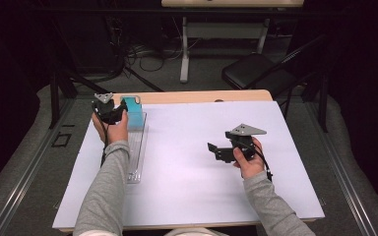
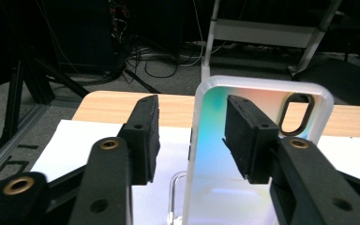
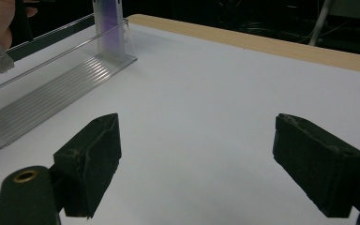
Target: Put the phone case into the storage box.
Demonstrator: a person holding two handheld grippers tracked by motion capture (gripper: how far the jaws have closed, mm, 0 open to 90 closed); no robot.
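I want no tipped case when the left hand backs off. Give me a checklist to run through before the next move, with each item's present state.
1. Phone case stands upright at the far end of the clear rack: ok.
2. Left gripper has let go: its jaws stand apart, one each side of the case's edge; whether the right pad touches the case, cannot tell.
3. Case seated in a rack groove: cannot tell, its foot is hidden.
4. Right gripper open, with nothing between its jaws: ok.
5. Right gripper well away from the rack, over the white sheet: ok.
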